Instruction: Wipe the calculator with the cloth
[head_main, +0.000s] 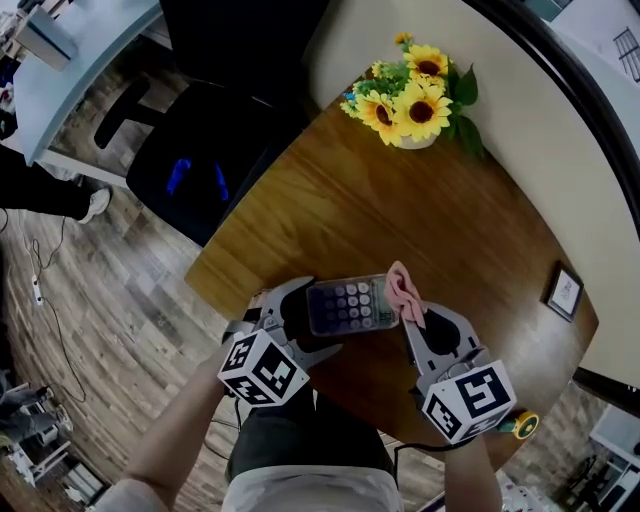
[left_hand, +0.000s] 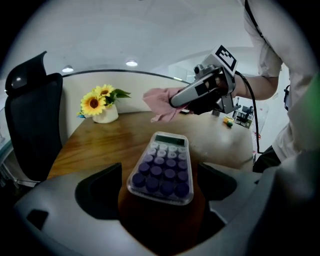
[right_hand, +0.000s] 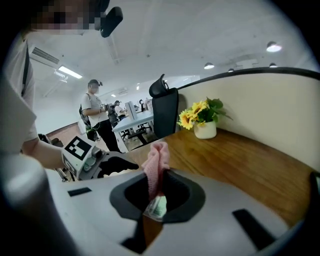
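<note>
Nearest, the left gripper (head_main: 300, 322) clamps the clear purple-keyed calculator (head_main: 345, 305) steady above the wooden table (head_main: 400, 210)'s near edge, so the right gripper (head_main: 415, 320), pinching the pink cloth (head_main: 403, 292), can rub its right end.

A wooden table (head_main: 380, 215) lies beneath the left gripper (head_main: 308, 322) and right gripper (head_main: 418, 325). Well beyond both, 1 white pot of sunflowers (head_main: 412, 97) stands. A black office chair (head_main: 200, 165) sits beyond the left gripper; 1 small framed picture (head_main: 565, 290) stands right of the right gripper.
</note>
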